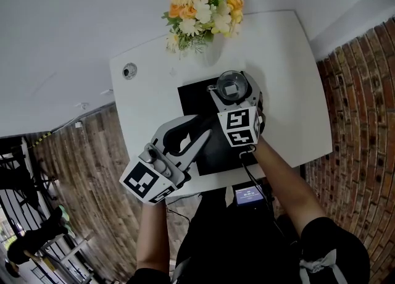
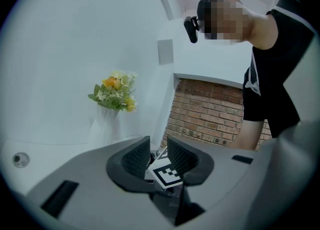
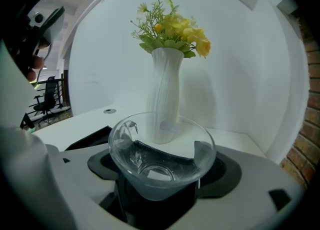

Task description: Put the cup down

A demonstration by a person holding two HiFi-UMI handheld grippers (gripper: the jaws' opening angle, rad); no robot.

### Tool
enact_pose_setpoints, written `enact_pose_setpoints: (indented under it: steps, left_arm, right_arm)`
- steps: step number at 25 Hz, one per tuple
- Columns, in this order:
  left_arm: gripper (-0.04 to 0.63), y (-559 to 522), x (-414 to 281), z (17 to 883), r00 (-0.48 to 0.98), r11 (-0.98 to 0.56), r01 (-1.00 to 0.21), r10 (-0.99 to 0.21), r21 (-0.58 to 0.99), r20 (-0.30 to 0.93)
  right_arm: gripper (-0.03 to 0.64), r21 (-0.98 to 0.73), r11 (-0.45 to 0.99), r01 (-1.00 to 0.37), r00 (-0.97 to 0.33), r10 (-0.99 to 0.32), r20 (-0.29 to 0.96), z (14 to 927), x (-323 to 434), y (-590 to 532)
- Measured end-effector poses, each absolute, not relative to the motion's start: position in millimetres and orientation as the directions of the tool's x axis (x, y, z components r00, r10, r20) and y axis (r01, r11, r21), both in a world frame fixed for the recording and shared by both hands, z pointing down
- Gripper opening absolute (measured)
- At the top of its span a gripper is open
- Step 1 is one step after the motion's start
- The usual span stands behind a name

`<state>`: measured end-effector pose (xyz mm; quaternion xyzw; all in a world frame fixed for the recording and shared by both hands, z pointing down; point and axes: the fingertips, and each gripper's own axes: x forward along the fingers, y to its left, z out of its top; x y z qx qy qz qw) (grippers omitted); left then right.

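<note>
While the clear glass cup (image 1: 232, 83) sits clamped between the jaws of my right hand-held gripper (image 3: 162, 163), upright so it can go straight down, it hangs over the black mat (image 1: 196, 100) on the white bench (image 1: 287, 73) — whether its base touches, I can't quite tell. My left hand-held gripper (image 2: 157, 156) stands aside, jaws narrowly apart and empty — clear of the landing spot.

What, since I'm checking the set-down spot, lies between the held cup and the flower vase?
Nothing stands there: the right gripper view shows only bare white table between the cup and the vase. The head view agrees.
</note>
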<state>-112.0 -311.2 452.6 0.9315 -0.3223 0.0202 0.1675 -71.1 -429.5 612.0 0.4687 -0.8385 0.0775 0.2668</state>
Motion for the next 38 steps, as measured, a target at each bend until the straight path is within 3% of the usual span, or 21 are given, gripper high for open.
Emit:
enact_pose_setpoints:
  steps: [18,28,38]
  left_arm:
    - [0.098,-301,-110,448,0.769,-0.722,-0.636,-0.621,0.273,0.149]
    - [0.098,-288,-110,445,0.742,-0.700,-0.668,-0.652,0.252,0.156]
    - [0.098,-276,-105,437,0.732,-0.696,-0.679,-0.664,0.231,0.153]
  right_arm:
    - [0.413,0.060,0.607,-0.793,-0.492,-0.694,0.526,595,-51,-402]
    - [0.406,-0.008,0.680,-0.733,-0.603,-0.644,0.471,558,-40,-375]
    - [0.234,-0.034,0.741,-0.671,-0.692,-0.609,0.388,497,-28,-347]
